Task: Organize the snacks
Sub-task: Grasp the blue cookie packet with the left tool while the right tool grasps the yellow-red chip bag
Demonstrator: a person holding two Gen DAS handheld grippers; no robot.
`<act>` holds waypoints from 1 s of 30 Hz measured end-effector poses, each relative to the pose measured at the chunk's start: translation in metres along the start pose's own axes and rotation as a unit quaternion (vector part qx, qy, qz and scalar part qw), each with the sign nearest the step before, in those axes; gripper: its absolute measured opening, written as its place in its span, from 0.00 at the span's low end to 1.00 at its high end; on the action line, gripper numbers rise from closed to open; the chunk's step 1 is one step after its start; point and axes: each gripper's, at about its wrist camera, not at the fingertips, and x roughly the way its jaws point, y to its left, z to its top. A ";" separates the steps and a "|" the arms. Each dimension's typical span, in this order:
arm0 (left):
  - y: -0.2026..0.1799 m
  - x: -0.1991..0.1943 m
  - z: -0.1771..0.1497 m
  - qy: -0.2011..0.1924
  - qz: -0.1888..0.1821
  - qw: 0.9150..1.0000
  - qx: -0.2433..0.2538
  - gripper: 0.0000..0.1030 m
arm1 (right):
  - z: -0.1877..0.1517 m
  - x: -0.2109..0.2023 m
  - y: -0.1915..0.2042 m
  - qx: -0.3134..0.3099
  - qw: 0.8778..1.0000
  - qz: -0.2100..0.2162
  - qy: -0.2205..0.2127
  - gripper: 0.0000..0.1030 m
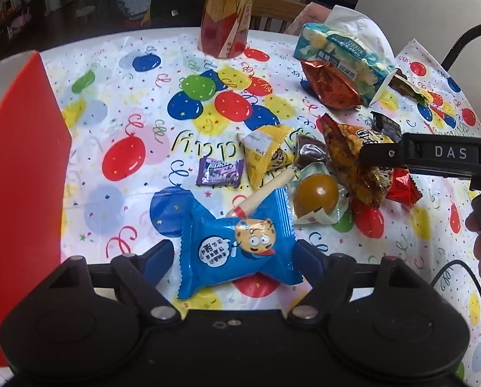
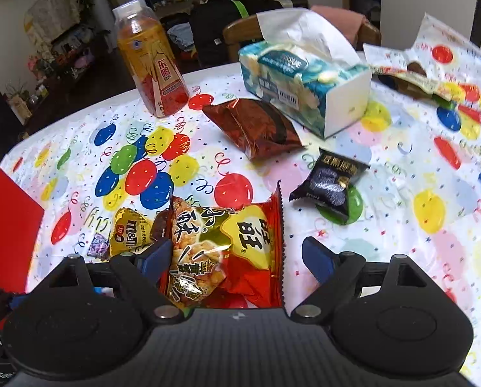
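Left gripper (image 1: 237,259): fingers spread apart, blue snack packet (image 1: 237,245) lying between them on the surface (image 1: 117,122).
Right gripper (image 2: 237,258): fingers released around a red-and-yellow snack bag (image 2: 227,251).
Red box (image 1: 24,167): left edge.

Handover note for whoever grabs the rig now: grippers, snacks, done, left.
Left gripper: open around the blue cookie packet, not clamped.
Right gripper: open over the red rice-cracker bag.
Red box at left edge; inside not visible.
Still loose on the table: purple candy, yellow packet, black packet, dark red pouch.
Done: nothing visibly sorted. Left: all of it.
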 end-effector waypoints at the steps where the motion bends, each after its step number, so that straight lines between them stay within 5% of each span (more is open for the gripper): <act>1: 0.000 0.001 0.000 0.001 -0.001 1.000 0.001 0.76 | 0.000 0.001 -0.001 0.004 1.000 0.002 0.002 0.85; 6: -0.002 0.004 0.001 0.004 -0.009 1.000 0.006 0.68 | -0.003 0.002 -0.001 0.011 1.000 0.014 0.000 0.83; 12: -0.001 0.004 0.002 -0.001 -0.017 1.000 0.008 0.56 | -0.003 -0.001 0.003 0.008 1.000 0.020 -0.002 0.60; 30: -0.001 -0.035 0.001 -0.017 -0.038 0.999 0.012 0.52 | -0.010 -0.052 0.024 -0.006 0.999 0.016 -0.028 0.56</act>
